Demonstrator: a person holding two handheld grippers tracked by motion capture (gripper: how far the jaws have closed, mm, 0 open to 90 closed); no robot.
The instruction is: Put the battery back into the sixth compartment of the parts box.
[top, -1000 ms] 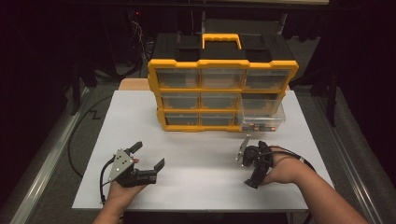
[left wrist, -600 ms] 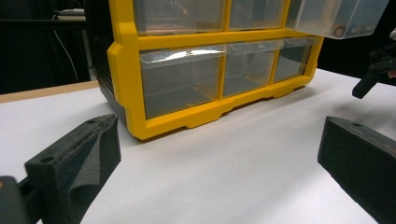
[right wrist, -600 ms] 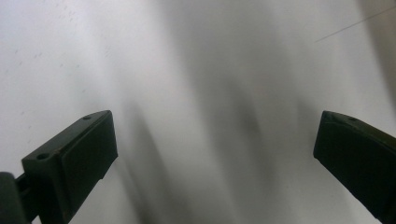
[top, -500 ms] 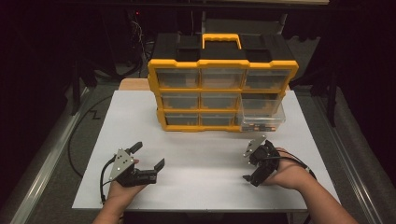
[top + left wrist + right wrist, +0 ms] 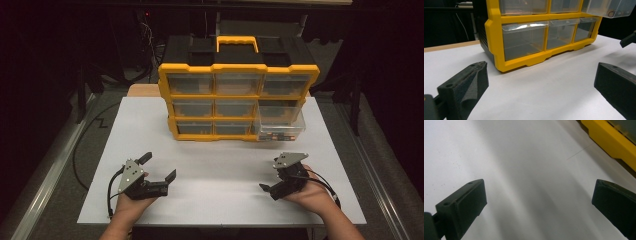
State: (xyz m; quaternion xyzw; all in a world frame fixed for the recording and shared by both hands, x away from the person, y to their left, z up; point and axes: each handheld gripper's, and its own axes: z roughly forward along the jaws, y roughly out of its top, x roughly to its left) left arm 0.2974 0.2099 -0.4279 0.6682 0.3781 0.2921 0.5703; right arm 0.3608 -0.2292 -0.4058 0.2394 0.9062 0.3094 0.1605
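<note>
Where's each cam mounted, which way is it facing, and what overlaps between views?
High view: above the person's side, looking forward and down at the white table and yellow organizer; forearms, left gripper, right gripper.
Left gripper view: on the left gripper, low, facing the organizer's front; open jaws.
Right gripper view: on the right gripper, tilted down at the tabletop; open jaws.
Shared: all three show the organizer and table; the pulled-out drawer appears in two.

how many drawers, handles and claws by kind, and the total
clear plastic drawers in the yellow organizer: 9, one pulled out
yellow carry handle: 1
black two-jaw claws: 2, left claw, right claw
total: 12
</note>
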